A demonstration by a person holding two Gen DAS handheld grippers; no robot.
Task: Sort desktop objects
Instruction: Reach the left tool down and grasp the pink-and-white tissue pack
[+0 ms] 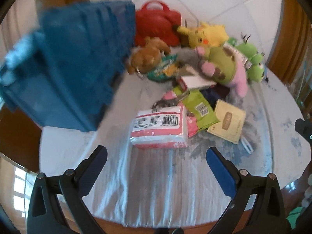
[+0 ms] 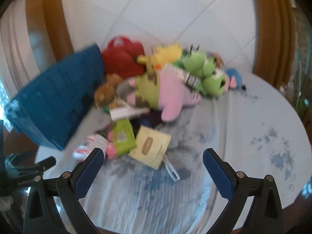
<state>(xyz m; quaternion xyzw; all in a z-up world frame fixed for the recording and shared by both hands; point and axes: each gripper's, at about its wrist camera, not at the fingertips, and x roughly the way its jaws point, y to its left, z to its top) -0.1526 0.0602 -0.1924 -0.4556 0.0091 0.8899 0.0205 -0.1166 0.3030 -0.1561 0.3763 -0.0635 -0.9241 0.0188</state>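
Left hand-held gripper and right hand-held gripper both gape wide, holding nothing. Mixed pile of plush toys and packets lies mid-table, pink-and-white wrapped tissue pack nearest at 12 o'clock. Tilted blue plastic crate sits at 10 o'clock.

Bright, even daylight in both views, no hard shadows on the pale tablecloth. Strong motion blur on the blue crate at upper left of the left wrist view, edges smeared. Sharper toward centre there: barcode on the pink tissue pack readable as bars. Softer all over in the right wrist view, plush toys and the yellow card smudged. Heavy fisheye bending at the rims, wooden frames bowed, black vignette in the corners. Glossy window reflection at lower left of the left wrist view.
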